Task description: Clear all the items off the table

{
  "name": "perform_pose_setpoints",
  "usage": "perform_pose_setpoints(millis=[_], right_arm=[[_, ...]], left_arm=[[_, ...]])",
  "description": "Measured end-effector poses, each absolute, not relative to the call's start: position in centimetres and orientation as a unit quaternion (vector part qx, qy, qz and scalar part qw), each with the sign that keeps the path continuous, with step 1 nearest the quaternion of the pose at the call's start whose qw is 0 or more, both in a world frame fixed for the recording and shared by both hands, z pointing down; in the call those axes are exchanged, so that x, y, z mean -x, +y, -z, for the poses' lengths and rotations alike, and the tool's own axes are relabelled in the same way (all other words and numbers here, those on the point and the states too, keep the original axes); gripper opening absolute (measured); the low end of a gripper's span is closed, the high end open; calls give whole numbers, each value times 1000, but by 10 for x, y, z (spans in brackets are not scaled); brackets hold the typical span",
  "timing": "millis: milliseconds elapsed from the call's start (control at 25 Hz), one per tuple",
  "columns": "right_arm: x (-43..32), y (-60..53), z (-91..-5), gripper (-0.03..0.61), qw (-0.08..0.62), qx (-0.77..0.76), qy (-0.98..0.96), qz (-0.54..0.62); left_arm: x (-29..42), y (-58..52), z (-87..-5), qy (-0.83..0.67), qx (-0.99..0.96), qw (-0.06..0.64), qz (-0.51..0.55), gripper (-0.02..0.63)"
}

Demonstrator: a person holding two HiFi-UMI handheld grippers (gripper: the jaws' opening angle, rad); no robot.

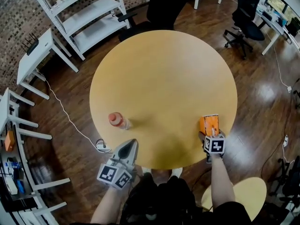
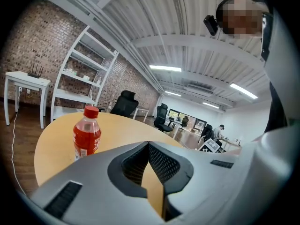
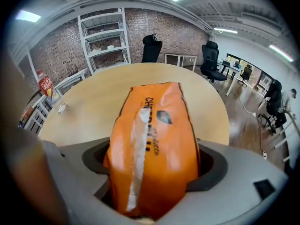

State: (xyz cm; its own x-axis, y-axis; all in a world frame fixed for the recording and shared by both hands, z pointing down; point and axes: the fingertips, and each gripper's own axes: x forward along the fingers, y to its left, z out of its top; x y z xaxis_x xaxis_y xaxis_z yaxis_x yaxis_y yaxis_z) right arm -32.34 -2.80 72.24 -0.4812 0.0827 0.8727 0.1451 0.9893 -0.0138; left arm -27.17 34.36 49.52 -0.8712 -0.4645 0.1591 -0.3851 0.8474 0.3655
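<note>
The bag (image 3: 154, 149) is orange, the bottle (image 2: 87, 135) red (cap too), the table (image 1: 164, 69) tan.

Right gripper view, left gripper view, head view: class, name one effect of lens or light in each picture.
Right gripper view: the orange bag looms oversized, with a white glare stripe. Left gripper view: fisheye bends the ceiling beams; dark corners; the red bottle is sharp. Head view: glare on the floor, soft shadow at the near edge of the table.

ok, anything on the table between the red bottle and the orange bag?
Nothing: the head view shows bare tabletop between the red bottle and the orange bag.
</note>
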Motion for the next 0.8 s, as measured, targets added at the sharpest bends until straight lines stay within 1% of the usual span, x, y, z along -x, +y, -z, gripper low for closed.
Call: perform_pose_setpoints(millis=[120,240,400,640,800], right_arm=[[326,-25,-707,448,474,54,-879,26],[329,-30,-681,448,440,32,-897,17],[309,-49,-638,448,398,-7,-917,2],[235,-108,-580,448,322,-129,-937,-27],[163,-155,-558,449,300,-208,-930,-40]], left_arm=[[283,343,-493,-950,-249,112,154,0],[303,333,-478,-942,-290,85,146,0],[317,308,-456,-926,-343,58,149,0],[333,245,-451,-881,-441,42,167,0],[330,196,-456,-852,-492,49,173,0]])
